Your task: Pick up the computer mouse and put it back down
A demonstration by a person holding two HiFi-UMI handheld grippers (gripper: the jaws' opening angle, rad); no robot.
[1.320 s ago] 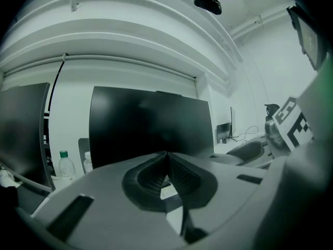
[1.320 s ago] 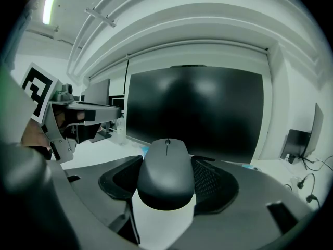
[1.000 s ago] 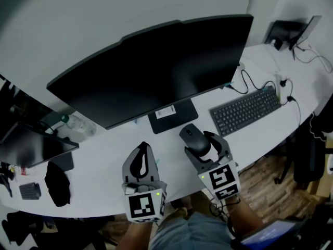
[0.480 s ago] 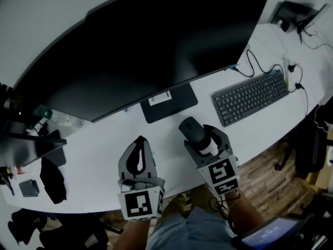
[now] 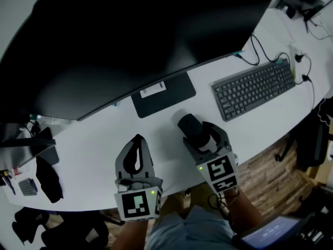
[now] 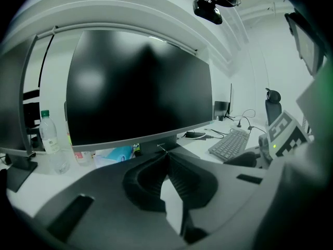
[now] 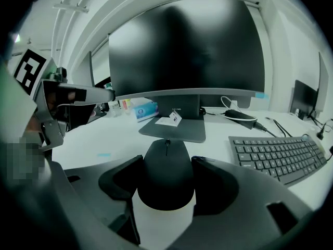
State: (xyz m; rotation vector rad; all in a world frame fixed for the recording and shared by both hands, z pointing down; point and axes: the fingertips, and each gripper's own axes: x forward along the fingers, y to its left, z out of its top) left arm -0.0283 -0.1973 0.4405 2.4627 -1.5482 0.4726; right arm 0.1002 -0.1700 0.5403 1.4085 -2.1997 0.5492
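The black, rounded computer mouse (image 7: pixel 166 173) is found between the jaws of the right gripper (image 7: pixel 166 165), its long axis lying along them and its nose aimed at the flat dark monitor base (image 5: pixel 163 94). The jaws are closed to mouse width and pressed on both flanks, though whether its underside is clear of the white desk (image 5: pixel 104 139) cannot be told. The left gripper (image 6: pixel 166 160) is held well apart to the left, tips closed together on nothing.

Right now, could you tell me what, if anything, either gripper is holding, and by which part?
The right gripper holds the computer mouse, jaws pressed on its two long sides. The left gripper is shut on nothing.
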